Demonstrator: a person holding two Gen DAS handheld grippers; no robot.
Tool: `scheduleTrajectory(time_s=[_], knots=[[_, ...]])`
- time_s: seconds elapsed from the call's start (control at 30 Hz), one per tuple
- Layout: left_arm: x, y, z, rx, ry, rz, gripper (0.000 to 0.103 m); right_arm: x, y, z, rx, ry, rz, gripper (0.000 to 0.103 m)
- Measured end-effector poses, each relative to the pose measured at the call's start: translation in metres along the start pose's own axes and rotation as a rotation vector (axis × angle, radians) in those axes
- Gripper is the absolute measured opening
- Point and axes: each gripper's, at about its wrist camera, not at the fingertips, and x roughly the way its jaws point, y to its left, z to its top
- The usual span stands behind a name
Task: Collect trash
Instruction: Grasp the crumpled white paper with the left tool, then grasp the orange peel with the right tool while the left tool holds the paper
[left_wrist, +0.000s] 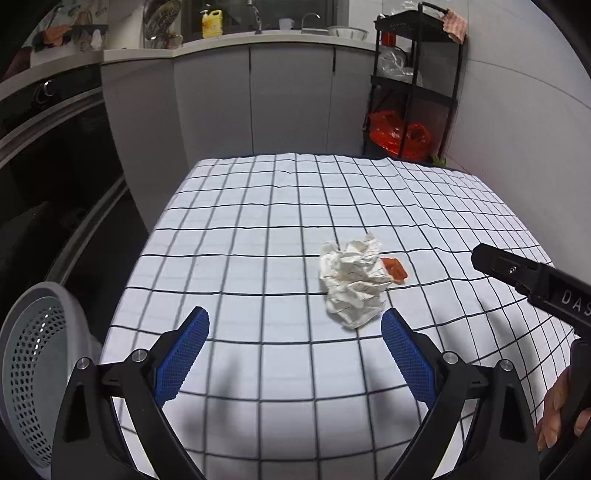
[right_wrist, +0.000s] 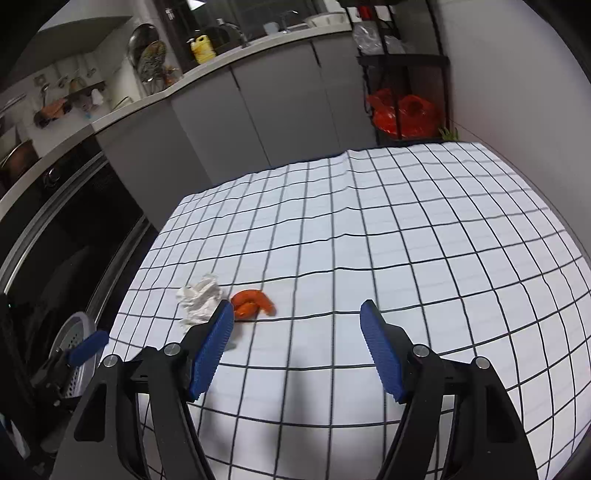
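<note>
Left wrist view looks out over a bench draped in a white cloth with a black grid pattern (left_wrist: 280, 229), rumpled along its far edge. Sitting out on that cloth is a crumpled white paper wad (left_wrist: 352, 282), and touching its far right side is a small orange peel-like scrap (left_wrist: 395, 269). From the right wrist view the same paper wad (right_wrist: 201, 299) lies left of centre, with the curled orange scrap (right_wrist: 253, 303) just beside it.

Both tools are above the cloth and carrying nothing. The left hand-held gripper (left_wrist: 295, 332) has its blue ribbed pads spread wide, the paper wad just ahead of its right pad. The right hand-held gripper (right_wrist: 297, 319) is spread wide too, its left pad close to the two scraps.

Off the bench's near-left corner stands a grey perforated plastic basket (left_wrist: 33, 373). Behind are pale grey kitchen cabinets (left_wrist: 288, 99) under a light countertop with a yellow detergent bottle (left_wrist: 212, 24), a dark oven front (left_wrist: 55, 147) on the left, and a black tiered rack (left_wrist: 413, 85) holding red plastic bags (left_wrist: 399, 134) by the wall.

Writing: the right tool's black body, seen from the left wrist view, shows the letters "DAS" before the frame cuts it off.
</note>
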Motion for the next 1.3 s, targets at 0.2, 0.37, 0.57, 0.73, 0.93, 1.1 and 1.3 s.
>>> scheduleTrajectory(time_s=[0.2,0.37,0.57,0.73,0.93,1.1,1.3], knots=[[0.029,-0.021,0.009,-0.004,0.033,-0.028,0.092,-0.004,-0.024,0.006,0.043,-0.011,-0.038,0.068],[0.050,-0.031,0.017,-0.014,0.050,-0.023,0.092,-0.001,-0.036,0.007,0.073,-0.002,-0.023,0.070],[0.064,-0.030,0.019,-0.024,0.075,-0.016,0.067,0.007,-0.028,0.003,0.051,0.022,0.004,0.070],[0.061,-0.025,0.017,-0.032,0.077,-0.030,0.041,0.011,-0.014,0.000,0.002,0.032,0.013,0.070],[0.044,-0.012,0.017,-0.035,0.040,-0.017,0.038,0.019,0.000,-0.005,-0.047,0.052,0.019,0.070],[0.022,0.007,0.012,-0.017,0.010,0.027,0.038,0.031,0.016,-0.008,-0.090,0.080,0.017,0.070],[-0.007,0.029,0.008,-0.006,-0.024,0.053,0.037,0.048,0.040,-0.009,-0.130,0.117,0.005,0.070]])
